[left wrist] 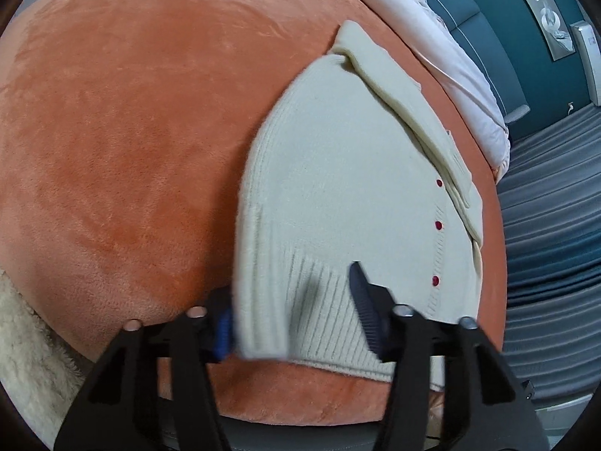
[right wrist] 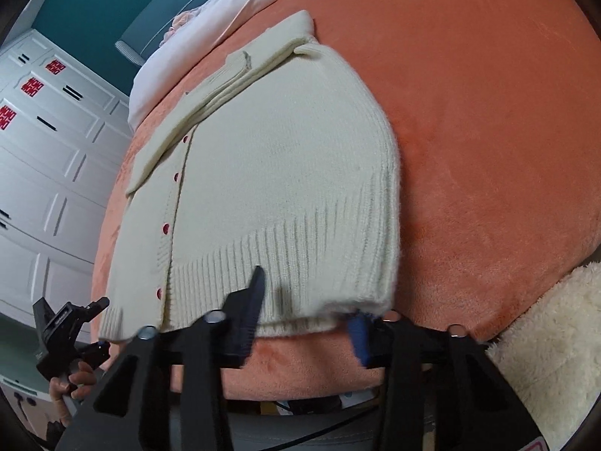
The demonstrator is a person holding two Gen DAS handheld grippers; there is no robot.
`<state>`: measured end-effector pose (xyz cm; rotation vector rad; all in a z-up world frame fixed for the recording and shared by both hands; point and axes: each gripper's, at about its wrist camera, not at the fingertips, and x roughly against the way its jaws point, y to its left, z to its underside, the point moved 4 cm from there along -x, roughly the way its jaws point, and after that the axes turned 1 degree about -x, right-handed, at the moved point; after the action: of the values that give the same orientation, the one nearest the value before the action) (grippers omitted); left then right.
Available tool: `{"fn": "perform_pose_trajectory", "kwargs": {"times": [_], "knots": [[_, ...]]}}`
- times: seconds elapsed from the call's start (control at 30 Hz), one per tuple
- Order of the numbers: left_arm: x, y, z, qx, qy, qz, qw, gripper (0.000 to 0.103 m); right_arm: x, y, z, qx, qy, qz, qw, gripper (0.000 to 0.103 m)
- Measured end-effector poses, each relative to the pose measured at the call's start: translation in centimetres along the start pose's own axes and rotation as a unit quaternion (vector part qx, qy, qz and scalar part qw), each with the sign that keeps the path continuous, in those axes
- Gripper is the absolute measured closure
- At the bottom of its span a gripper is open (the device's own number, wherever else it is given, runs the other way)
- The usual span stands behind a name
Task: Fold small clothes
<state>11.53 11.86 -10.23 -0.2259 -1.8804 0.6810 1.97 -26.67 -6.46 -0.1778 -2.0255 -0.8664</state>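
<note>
Cream ribbed knit — a small cardigan with red buttons — lies flat on the orange plush bed cover, its long axis running away from both cameras, collar far, ribbed hem at the near edge. Going left to right along that hem: the left tongs straddle the corner on the folded side, one finger on top of the knit and the blue-tipped one out past its edge, spread wide and gripping nothing that I can see. In the right wrist view the button placket sits at the left, and the right tongs straddle the hem's right part just the same — dark finger over the rib, blue-tipped finger at the corner, gaping, not yet pinched. A second gripper held in a hand shows at the lower left of that view, well clear of the cloth. Both tongs come in low and nearly level with the cover, pointing along the garment toward the collar; the hem lies between the jaws, so the next fold likely needs only a closing pinch, then a lift toward the collar
</note>
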Motion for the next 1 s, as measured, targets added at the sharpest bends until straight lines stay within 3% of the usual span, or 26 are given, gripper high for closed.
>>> {"fn": "perform_pose_trajectory", "kwargs": {"times": [0.03, 0.07, 0.27, 0.47, 0.6, 0.73, 0.83, 0.9, 1.0], "knots": [[0.1, -0.2, 0.0, -0.007, 0.003, -0.001, 1.0000, 0.091, 0.2, 0.1, -0.2, 0.004, -0.004, 0.003, 1.000, 0.093], [0.3, -0.5, 0.0, -0.016, 0.003, -0.004, 0.9999, 0.093, 0.6, 0.3, -0.4, 0.005, -0.010, -0.004, 1.000, 0.094], [4.0, -1.9, 0.3, -0.050, -0.020, 0.003, 0.9986, 0.096, 4.9, 3.0, -1.5, 0.070, -0.056, -0.019, 0.996, 0.096], [8.3, -2.0, 2.9, -0.091, 0.000, -0.003, 0.9959, 0.097, 8.4, 4.5, -0.8, 0.177, -0.040, -0.001, 0.983, 0.097], [11.1, -0.4, 7.3, -0.108, 0.031, -0.013, 0.9936, 0.097, 10.6, 4.1, 2.6, 0.219, 0.000, 0.002, 0.976, 0.097], [14.3, 1.7, 13.5, -0.152, 0.089, -0.046, 0.9833, 0.097, 13.2, 3.6, 8.3, 0.281, 0.053, 0.010, 0.958, 0.097], [16.8, 3.4, 16.1, -0.145, 0.108, -0.062, 0.9816, 0.097, 15.5, 2.7, 12.3, 0.273, 0.096, -0.001, 0.957, 0.097], [18.5, 3.4, 15.8, -0.132, 0.094, -0.061, 0.9849, 0.097, 16.8, 2.8, 13.2, 0.253, 0.102, -0.015, 0.962, 0.097], [20.5, 1.1, 11.9, -0.113, 0.028, -0.025, 0.9929, 0.097, 18.3, 4.4, 11.4, 0.239, 0.068, -0.041, 0.968, 0.097]]}}
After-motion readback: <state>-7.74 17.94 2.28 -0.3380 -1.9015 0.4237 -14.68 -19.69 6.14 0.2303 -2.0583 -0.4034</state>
